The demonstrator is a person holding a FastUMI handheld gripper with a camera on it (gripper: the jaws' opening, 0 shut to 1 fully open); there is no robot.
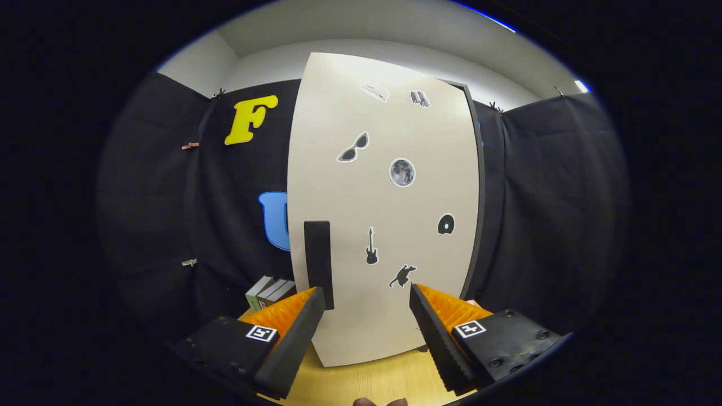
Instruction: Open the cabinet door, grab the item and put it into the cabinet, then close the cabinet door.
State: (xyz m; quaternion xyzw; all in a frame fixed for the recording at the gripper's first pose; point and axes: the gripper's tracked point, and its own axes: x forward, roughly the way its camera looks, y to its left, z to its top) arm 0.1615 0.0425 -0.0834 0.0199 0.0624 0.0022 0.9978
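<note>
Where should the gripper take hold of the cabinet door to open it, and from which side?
Probably grip the black vertical handle near the door's left edge, coming straight on. It is a narrow upright bar, so the open gripper could close across its width.

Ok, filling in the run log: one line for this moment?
stage: approach | door: shut | handle: ahead of left finger | tongs: open, empty | books: left of cabinet

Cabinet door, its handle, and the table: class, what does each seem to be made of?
Cabinet door: probably laminated board, matt off-white, smooth, carrying flat stickers. Handle: a dark matt strip, plastic or painted metal; unclear which. Table: wood or wood-look laminate, pale with faint grain. The gripper faces the door, jaws open.
</note>
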